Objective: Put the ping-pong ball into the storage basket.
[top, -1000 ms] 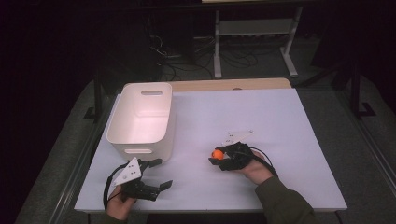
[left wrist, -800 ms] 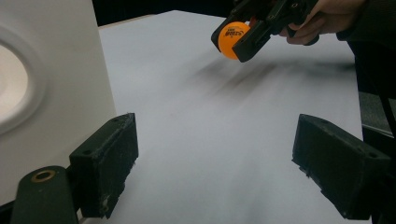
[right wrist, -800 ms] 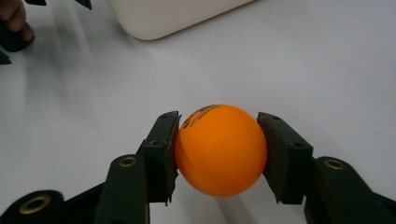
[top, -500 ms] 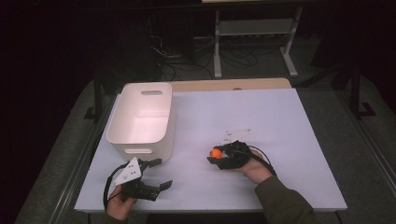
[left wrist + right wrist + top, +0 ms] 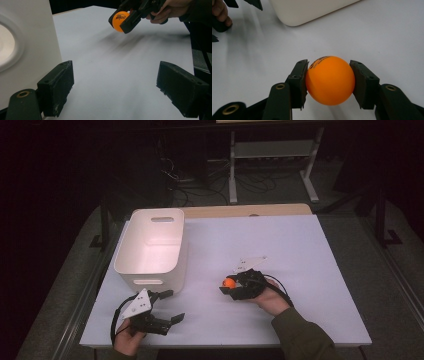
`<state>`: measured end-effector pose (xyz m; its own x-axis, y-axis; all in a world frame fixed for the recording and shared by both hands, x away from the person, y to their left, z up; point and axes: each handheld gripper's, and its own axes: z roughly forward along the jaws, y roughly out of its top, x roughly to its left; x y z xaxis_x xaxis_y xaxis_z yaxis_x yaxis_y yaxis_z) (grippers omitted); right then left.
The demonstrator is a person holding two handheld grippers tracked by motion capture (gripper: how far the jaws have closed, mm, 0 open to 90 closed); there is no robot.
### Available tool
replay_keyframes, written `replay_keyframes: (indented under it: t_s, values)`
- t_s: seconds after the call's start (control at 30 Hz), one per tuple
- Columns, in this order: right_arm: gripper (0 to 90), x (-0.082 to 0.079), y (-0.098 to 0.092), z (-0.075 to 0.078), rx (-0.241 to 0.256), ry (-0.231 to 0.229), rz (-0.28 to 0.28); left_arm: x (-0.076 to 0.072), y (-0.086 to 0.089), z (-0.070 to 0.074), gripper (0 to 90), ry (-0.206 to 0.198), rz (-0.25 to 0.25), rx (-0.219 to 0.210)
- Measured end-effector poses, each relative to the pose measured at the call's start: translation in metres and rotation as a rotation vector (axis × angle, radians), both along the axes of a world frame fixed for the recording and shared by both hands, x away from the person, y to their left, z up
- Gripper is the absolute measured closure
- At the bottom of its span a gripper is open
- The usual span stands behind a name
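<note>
The fingers (image 5: pixel 298 80) of the right gripper (image 5: pixel 329 81) are clamped on the orange ball (image 5: pixel 330 79) from both sides, and the ball is held just above the white bench (image 5: pixel 300 250), right of the white bin (image 5: pixel 152 245). The left gripper (image 5: pixel 167 307) is seen near the front edge of the bench, just below the bin, its fingers (image 5: pixel 57 90) spread wide with nothing between them. From the left gripper view, the ball (image 5: pixel 120 19) is caught lifted clear of the bench surface.
</note>
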<state>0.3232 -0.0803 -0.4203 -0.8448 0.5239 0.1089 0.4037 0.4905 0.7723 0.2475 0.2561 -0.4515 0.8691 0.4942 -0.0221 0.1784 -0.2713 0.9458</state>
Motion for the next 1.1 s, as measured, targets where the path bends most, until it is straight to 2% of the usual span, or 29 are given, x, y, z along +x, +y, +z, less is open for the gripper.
replay_keyframes:
  t_s: [1.1]
  values:
    - [49.7,0.011,0.023,0.001,0.021,0.017,0.04,0.0,0.0,0.0,14.0,0.003,-0.001,-0.001]
